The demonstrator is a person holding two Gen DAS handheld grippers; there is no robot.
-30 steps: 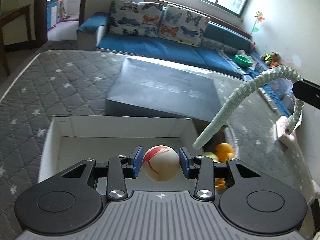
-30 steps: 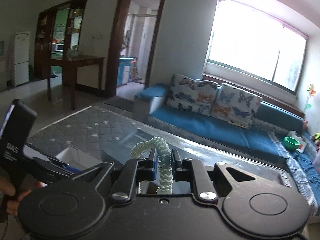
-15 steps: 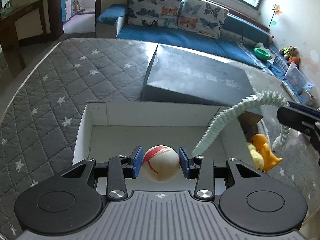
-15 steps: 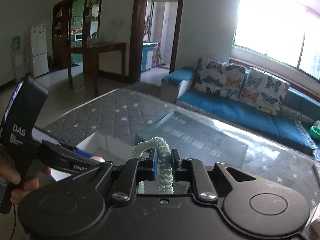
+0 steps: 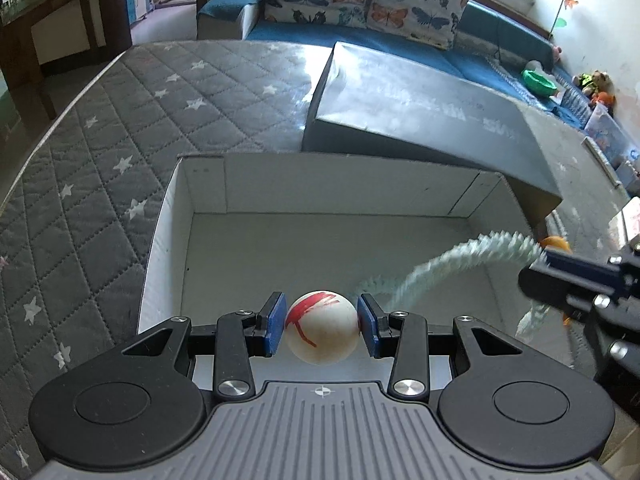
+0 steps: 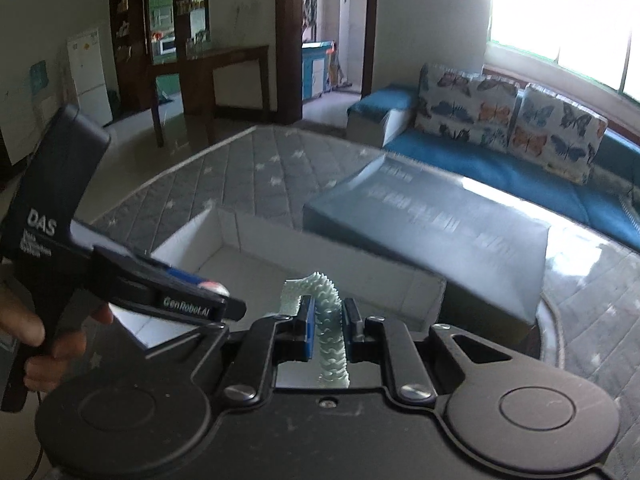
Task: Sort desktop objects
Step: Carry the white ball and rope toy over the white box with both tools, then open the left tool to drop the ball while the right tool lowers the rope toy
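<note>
Ball is pinched by left gripper jaws above white box; rope by right gripper. Drop-off stage, prob. Jaws to be spread w/ items over box.

Red-streaked white ball, pale twisted rope above white box
</note>
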